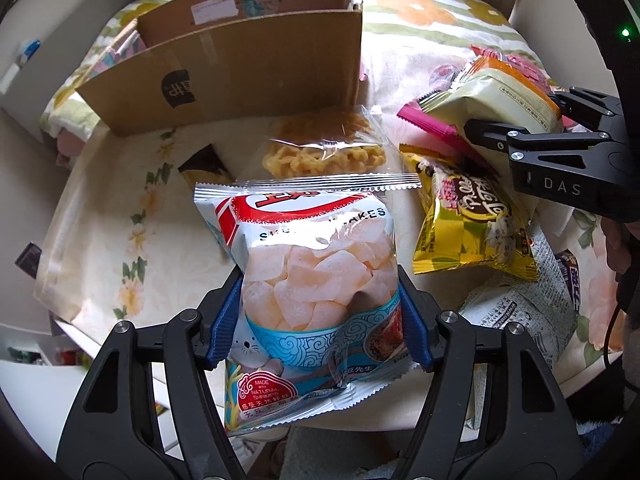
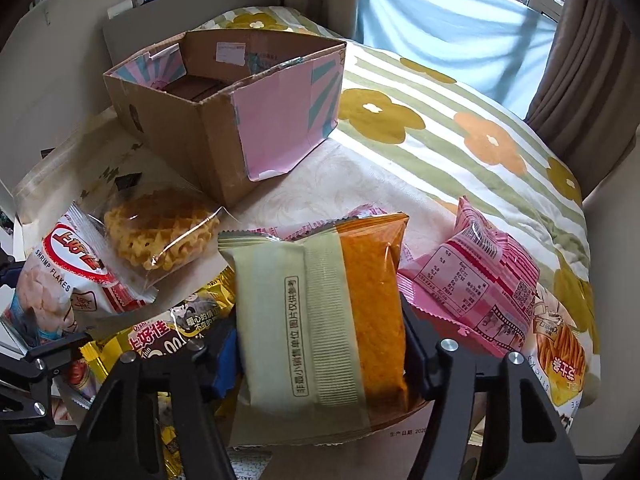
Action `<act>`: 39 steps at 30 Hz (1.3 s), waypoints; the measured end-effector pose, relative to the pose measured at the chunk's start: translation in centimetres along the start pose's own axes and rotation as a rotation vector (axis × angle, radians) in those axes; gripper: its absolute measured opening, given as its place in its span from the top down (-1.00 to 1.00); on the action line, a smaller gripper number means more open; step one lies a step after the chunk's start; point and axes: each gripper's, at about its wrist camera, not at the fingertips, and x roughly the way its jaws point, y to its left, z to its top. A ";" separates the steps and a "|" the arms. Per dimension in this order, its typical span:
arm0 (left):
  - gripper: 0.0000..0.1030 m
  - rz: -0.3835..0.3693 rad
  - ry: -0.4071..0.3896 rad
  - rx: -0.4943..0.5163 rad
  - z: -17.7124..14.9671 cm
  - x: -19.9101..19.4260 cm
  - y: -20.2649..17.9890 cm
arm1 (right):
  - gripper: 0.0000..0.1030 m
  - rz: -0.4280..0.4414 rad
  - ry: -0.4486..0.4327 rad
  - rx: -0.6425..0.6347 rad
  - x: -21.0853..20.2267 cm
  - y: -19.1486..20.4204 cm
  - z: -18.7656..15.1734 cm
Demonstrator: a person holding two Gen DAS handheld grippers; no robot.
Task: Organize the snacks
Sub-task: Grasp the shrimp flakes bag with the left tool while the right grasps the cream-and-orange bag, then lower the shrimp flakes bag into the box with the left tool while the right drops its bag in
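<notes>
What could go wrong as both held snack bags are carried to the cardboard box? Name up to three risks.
1. The left tongs pinch the puffy shrimp flakes bag low on its sides; the slick, air-filled bag could slip or burst.
2. The right tongs grip the green-and-orange packet near one end, so it may swing and drag the pink packet beside it.
3. The cardboard box has tall walls; a low carry could knock it or the waffle pack in front.

Brown box (image 2: 208, 120) with pink-teal flap, green-striped floral bedspread (image 2: 460, 128) — white-red shrimp bag (image 1: 316, 264).
</notes>
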 end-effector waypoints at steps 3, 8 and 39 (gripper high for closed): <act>-0.26 0.001 -0.016 -0.010 0.1 -1.0 0.5 | -0.19 0.000 -0.005 0.021 -0.7 -0.1 0.1; -0.26 0.007 -0.051 -0.028 0.2 -2.9 1.2 | -0.18 0.001 -0.028 0.035 -2.5 0.3 0.5; -0.26 -0.114 -0.329 0.096 20.2 -7.3 17.5 | -0.18 -0.155 -0.190 0.264 -7.7 6.3 16.6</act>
